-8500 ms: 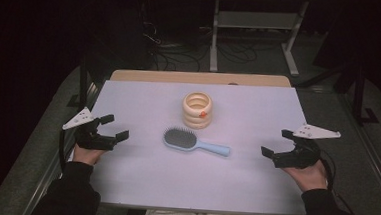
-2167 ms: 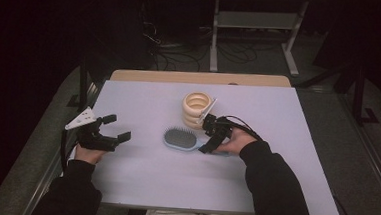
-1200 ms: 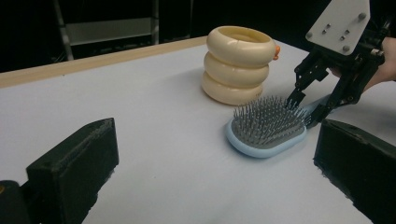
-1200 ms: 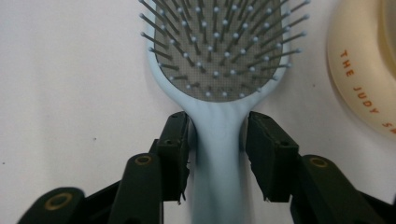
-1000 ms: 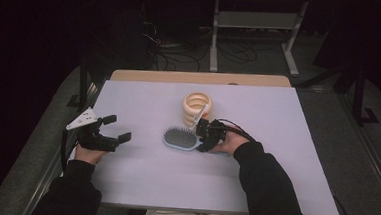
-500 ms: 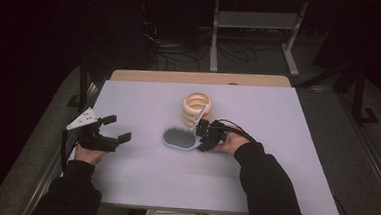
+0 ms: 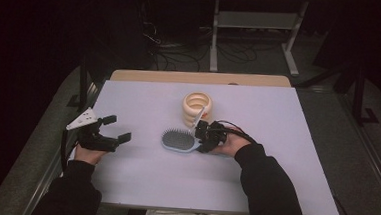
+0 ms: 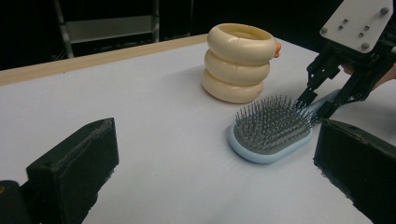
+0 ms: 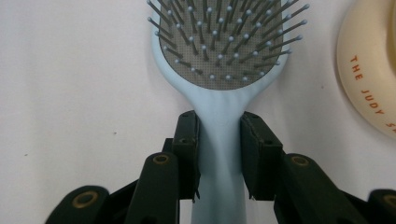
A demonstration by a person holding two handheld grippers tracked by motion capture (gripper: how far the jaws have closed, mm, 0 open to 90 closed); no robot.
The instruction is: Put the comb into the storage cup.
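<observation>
Now the right claw (image 9: 219,140) has just closed its jaws onto the handle of the blue hairbrush (image 9: 219,51), which lies bristles-up on the tabletop (image 7: 138,184) beside the cream ring stack (image 7: 197,108), so lifting looks next, while the left claw (image 7: 112,133) waits open.

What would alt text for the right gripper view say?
Black tongs clamp the neck of a pale blue hairbrush, bristles facing up, on a white table. The edge of a cream ring with orange lettering sits at right.
</observation>
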